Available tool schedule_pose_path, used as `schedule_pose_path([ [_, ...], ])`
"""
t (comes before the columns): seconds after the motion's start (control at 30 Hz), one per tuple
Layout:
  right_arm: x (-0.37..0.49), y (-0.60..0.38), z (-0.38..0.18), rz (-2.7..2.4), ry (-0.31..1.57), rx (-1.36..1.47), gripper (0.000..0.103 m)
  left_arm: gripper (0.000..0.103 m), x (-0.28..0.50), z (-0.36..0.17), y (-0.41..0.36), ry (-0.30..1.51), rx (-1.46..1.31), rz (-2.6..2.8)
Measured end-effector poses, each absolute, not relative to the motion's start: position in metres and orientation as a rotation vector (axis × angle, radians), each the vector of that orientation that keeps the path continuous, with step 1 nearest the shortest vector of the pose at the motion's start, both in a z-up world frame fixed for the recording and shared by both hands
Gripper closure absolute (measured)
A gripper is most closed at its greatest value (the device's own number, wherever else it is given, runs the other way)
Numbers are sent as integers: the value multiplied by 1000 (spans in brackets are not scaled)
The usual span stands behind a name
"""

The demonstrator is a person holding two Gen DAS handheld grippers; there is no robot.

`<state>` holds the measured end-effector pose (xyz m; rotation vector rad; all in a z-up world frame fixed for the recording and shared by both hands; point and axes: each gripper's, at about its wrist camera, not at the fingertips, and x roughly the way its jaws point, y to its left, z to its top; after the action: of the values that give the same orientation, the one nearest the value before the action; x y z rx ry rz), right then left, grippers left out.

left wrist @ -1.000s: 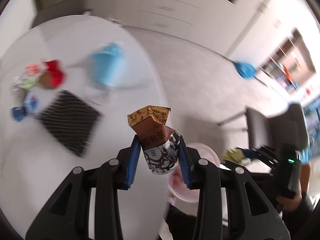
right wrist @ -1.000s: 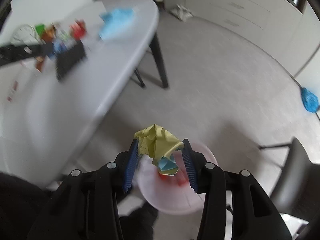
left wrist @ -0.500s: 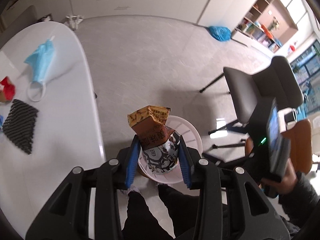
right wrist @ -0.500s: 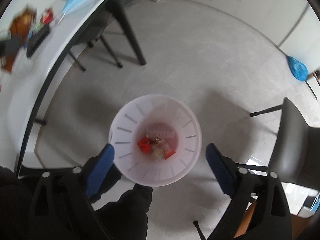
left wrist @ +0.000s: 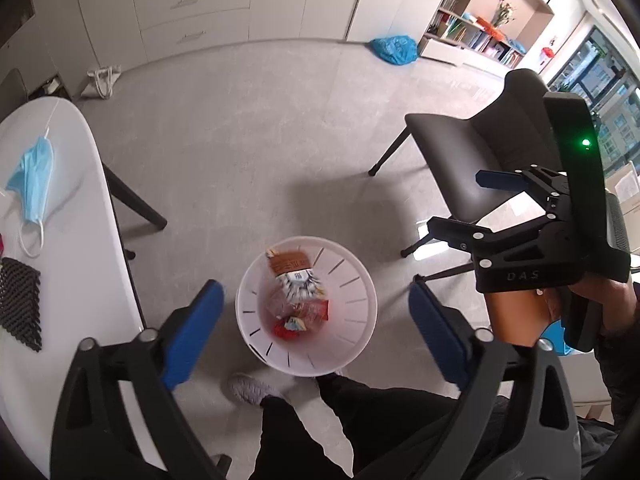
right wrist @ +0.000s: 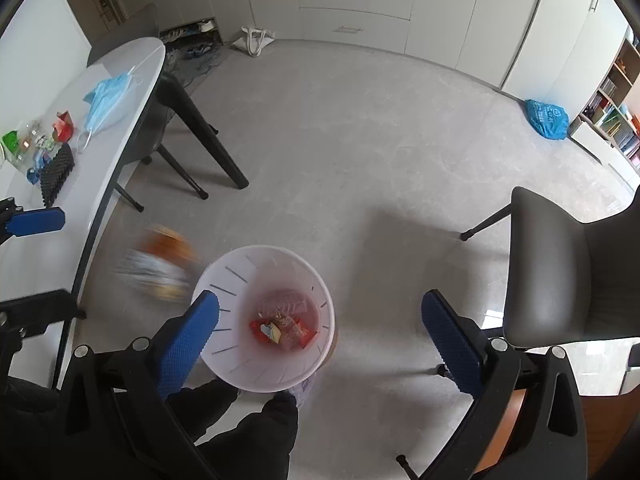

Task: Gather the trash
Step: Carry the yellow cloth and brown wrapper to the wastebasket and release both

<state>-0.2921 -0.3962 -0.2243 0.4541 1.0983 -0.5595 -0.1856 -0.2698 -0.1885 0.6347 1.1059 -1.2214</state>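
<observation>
A white waste bin [left wrist: 362,326] stands on the floor below both grippers, with several wrappers inside; it also shows in the right wrist view [right wrist: 240,372]. My left gripper [left wrist: 316,330] is open and empty above it. A brown and white snack wrapper [left wrist: 296,274] is falling into the bin; in the right wrist view it is a blur [right wrist: 162,266] beside the rim. My right gripper [right wrist: 320,340] is open and empty over the bin; it also appears in the left wrist view [left wrist: 460,204]. More trash [right wrist: 60,128] and a blue face mask [left wrist: 32,176] lie on the white table [right wrist: 80,184].
A black mesh pad [left wrist: 18,308] lies on the table. A dark chair [left wrist: 468,160] stands right of the bin. The person's legs [left wrist: 360,420] are just behind the bin. A blue bag [right wrist: 546,118] lies on the far floor by the cabinets.
My left gripper has opened and let the snack wrapper drop toward the bin. My right gripper, which dropped its yellow wrapper earlier, stays open above the bin.
</observation>
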Motion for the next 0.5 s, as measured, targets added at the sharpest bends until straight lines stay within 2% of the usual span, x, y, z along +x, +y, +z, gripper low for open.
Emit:
schedule_pose_path([
  [0.07, -292, -396, -222, -556, 1092, 457, 3, 8, -181, -185, -267, 1091, 627, -1200],
  [0.5, -268, -380, -192, -503, 1038, 417, 3, 8, -138, -158, -223, 1064, 482, -1025],
])
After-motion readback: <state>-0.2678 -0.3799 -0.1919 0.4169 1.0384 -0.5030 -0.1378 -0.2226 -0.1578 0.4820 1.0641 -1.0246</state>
